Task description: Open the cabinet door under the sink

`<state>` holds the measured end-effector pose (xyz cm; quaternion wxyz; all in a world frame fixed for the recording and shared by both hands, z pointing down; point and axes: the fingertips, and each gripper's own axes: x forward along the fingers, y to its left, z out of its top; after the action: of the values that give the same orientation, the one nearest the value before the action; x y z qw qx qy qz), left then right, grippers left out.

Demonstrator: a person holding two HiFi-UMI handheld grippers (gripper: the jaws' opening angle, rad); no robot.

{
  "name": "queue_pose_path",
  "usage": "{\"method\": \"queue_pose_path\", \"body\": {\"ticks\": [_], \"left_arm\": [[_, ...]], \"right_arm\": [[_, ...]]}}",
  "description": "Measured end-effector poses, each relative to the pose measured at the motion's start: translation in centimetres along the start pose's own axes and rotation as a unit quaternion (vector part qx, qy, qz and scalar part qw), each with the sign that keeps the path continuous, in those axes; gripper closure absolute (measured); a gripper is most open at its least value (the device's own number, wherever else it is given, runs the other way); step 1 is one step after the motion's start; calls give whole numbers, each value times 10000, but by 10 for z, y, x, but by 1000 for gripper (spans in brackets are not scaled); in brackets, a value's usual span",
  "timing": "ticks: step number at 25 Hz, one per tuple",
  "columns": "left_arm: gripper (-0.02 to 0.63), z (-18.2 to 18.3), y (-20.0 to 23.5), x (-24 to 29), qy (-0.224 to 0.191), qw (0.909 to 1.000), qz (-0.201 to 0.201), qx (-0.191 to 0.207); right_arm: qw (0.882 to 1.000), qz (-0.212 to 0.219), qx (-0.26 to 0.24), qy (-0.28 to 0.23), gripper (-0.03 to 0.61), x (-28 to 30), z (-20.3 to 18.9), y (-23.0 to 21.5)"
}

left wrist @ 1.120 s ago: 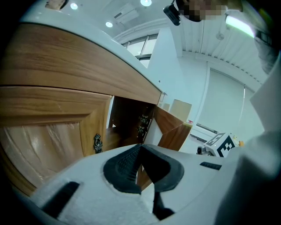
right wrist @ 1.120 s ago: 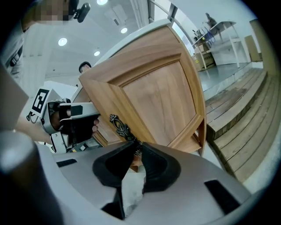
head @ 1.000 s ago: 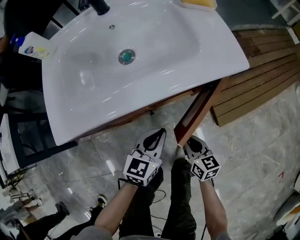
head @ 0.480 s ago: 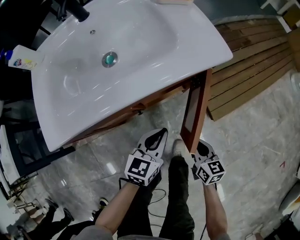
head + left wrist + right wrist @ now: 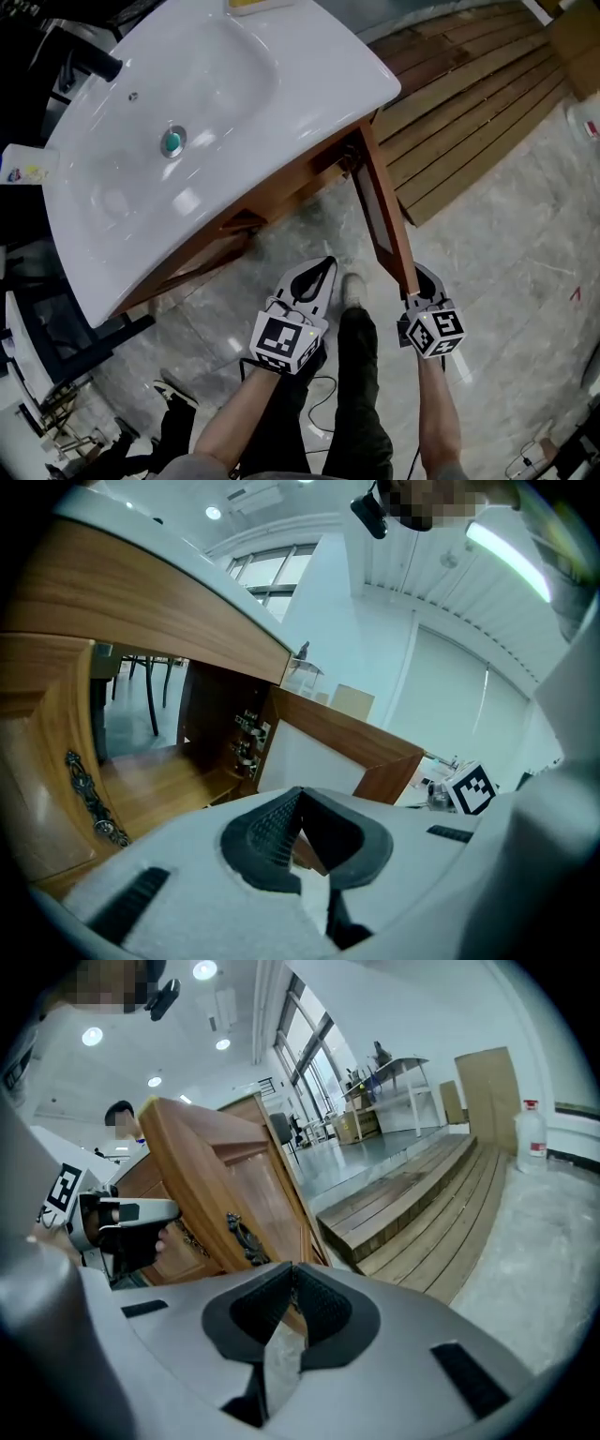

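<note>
A white sink (image 5: 234, 84) tops a wooden cabinet. Its right door (image 5: 380, 211) stands swung out, hinged under the sink's right corner. My right gripper (image 5: 427, 279) sits at the door's free lower edge, jaws shut, tips against the wood. The right gripper view has the door's outer face (image 5: 216, 1185) with its ornate handle (image 5: 241, 1235) just beyond my right gripper (image 5: 292, 1288). My left gripper (image 5: 319, 272) hovers shut and empty in front of the cabinet. From the left gripper (image 5: 298, 829) I see the door's pale inner panel (image 5: 328, 742) and the shut left door's handle (image 5: 94, 803).
A wooden plank platform (image 5: 469, 94) lies right of the cabinet. The person's legs and a shoe (image 5: 354, 291) stand between the grippers on grey marble floor. A bottle (image 5: 23, 169) lies left of the sink. A jug (image 5: 531, 1138) stands beyond the platform.
The door has swung further out, from a narrow gap to wide open. My right gripper went right and back with its free edge. The left gripper stayed put.
</note>
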<state>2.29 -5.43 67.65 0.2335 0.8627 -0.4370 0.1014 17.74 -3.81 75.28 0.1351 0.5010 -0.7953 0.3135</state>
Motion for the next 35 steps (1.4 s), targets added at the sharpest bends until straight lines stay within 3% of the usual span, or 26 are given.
{"method": "queue_pose_path", "body": {"ticks": [6, 13, 20, 27, 35], "left_arm": [[606, 1, -14, 13, 20, 9998, -175, 63], [606, -3, -22, 19, 75, 9994, -318, 70], [606, 4, -26, 12, 44, 9993, -354, 106], [606, 53, -36, -22, -93, 9994, -280, 153], [606, 120, -45, -64, -420, 9989, -93, 197]], "right_arm": [[9994, -249, 123, -220, 553, -21, 5, -24], [9992, -320, 88, -240, 565, -34, -4, -25], [9987, -256, 68, -434, 569, -42, 12, -10], [9966, -57, 147, -814, 569, -64, 71, 38], [9933, 306, -209, -1095, 569, -88, 146, 100]]}}
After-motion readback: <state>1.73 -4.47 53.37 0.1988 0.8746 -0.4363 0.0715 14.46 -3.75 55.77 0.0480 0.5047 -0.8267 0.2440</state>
